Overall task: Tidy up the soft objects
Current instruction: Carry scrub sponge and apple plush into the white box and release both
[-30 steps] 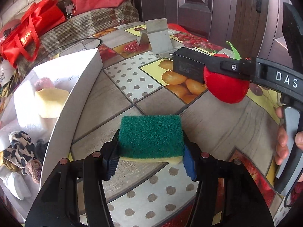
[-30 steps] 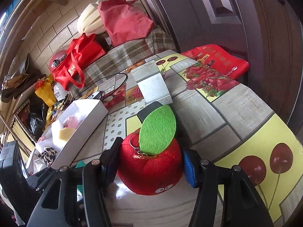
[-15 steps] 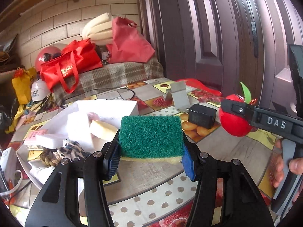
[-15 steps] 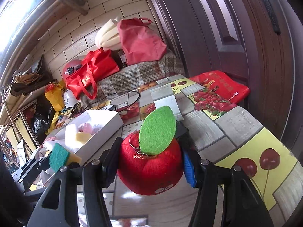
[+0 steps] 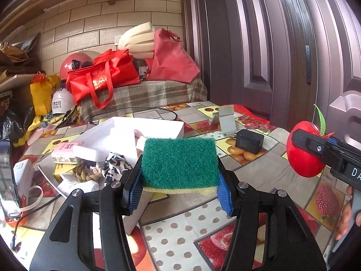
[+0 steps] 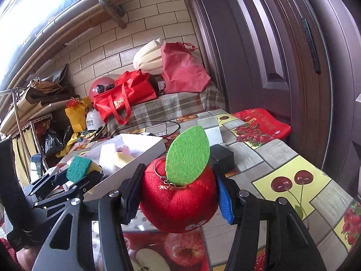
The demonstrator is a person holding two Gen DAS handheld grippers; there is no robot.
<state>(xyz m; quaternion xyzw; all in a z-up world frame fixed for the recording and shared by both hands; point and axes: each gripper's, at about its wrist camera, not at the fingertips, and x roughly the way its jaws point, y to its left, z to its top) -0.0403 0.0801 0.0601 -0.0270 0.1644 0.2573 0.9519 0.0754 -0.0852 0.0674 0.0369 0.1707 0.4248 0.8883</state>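
Both grippers loaded, both clear of the tabletop. Left gripper (image 5: pixel 178 188) has its jaws clamped on a green-and-yellow scouring sponge (image 5: pixel 179 161), green face up, held in the air just in front of the white box (image 5: pixel 158 127). Right gripper (image 6: pixel 178 199) has its jaws pressed into the sides of a red plush apple (image 6: pixel 178 201) with a green felt leaf, carried above the patterned tablecloth (image 6: pixel 282 164), to the right of the box. Box already holds soft items: white foam block (image 6: pixel 107 152), a pale yellow piece, something pink, a leopard-print scrunchie (image 5: pixel 115 161), knotted rope. Judgement: task well under way; sponge and apple are picked up but not yet deposited. Black charger (image 5: pixel 249 140) sits on the table, not soft, likely stays.
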